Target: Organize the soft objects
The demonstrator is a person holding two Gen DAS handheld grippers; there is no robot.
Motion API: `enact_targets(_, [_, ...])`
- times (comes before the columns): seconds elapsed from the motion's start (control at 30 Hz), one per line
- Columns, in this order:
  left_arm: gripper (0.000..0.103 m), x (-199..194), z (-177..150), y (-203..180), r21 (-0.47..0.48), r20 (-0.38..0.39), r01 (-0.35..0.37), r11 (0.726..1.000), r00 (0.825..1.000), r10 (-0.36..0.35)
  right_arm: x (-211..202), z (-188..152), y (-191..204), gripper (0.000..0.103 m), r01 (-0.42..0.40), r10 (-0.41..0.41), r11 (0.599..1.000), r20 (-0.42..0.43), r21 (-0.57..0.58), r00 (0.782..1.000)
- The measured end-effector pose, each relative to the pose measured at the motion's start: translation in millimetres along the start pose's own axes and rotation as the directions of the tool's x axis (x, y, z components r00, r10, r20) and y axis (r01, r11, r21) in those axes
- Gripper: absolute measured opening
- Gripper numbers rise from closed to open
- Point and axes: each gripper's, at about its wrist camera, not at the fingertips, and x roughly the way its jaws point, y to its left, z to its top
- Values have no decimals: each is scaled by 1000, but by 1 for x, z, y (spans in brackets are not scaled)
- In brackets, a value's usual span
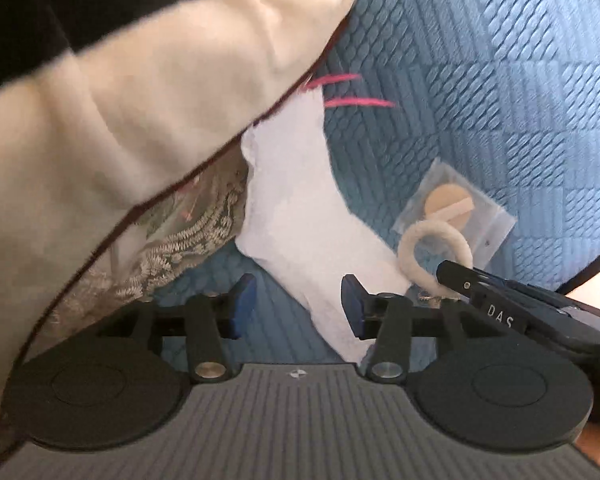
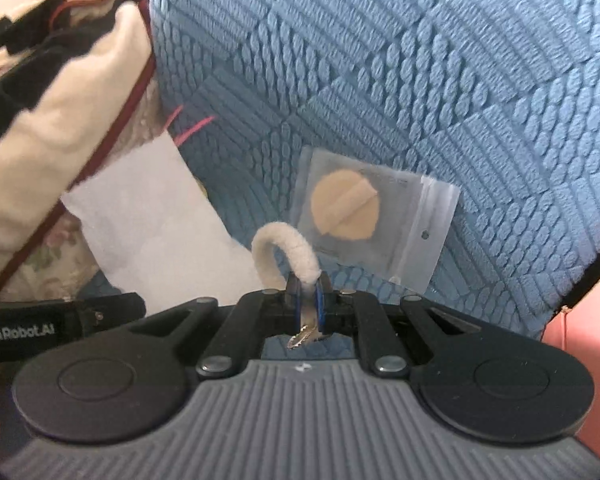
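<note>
My right gripper (image 2: 307,300) is shut on a fuzzy white hair tie (image 2: 285,246) with a small metal charm hanging under it; the tie arches up over the blue quilted surface (image 2: 420,80). In the left wrist view the hair tie (image 1: 434,258) shows at the right, at the tip of the right gripper (image 1: 446,274). My left gripper (image 1: 297,306) is open, its blue pads either side of a white sock (image 1: 295,208) lying on the quilt. A clear zip bag with a tan round pad (image 2: 374,216) lies just beyond the hair tie.
A cream, black and red bag or garment (image 1: 119,120) with floral embroidered fabric under it fills the left of both views (image 2: 59,100). Two pink threads (image 1: 356,92) lie by the sock's top. The quilt's dark-piped edge (image 2: 588,272) runs at the right.
</note>
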Motion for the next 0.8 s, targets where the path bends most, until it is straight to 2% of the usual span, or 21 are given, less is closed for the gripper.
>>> enact_targets(0.13, [64, 7, 0, -4, 30, 26, -50, 998, 998, 49, 11, -7, 5, 10, -4, 3, 1000, -20, -24, 1000])
enact_targets(0.23, [64, 11, 0, -9, 80, 34, 10, 997, 999, -12, 15, -8, 7, 10, -19, 18, 1000, -31, -17, 999])
enact_targets(0.33, [64, 16, -1, -17, 151, 46, 0, 989, 999, -7, 17, -8, 5, 10, -27, 27, 1000, -37, 4, 999])
enact_targets(0.43, [63, 21, -6, -28, 243, 61, -35, 969, 998, 21, 17, -9, -3, 10, -46, 49, 997, -42, 62, 998])
enact_targets(0.57, [62, 23, -15, -42, 378, 83, -80, 922, 995, 52, 22, -9, -15, 10, -74, 83, 985, -49, 158, 995])
enact_targets(0.6, [58, 23, -18, -46, 410, 99, -94, 907, 993, 59, 22, -8, -18, 10, -81, 92, 981, -51, 179, 994])
enact_targets(0.7, [39, 25, -21, -49, 435, 101, -76, 897, 994, 35, 22, -8, -24, 10, -88, 102, 973, -54, 211, 993])
enact_targets(0.8, [27, 26, -25, -52, 470, 104, -69, 880, 994, 22, 25, -9, -23, 10, -89, 104, 971, -55, 221, 993])
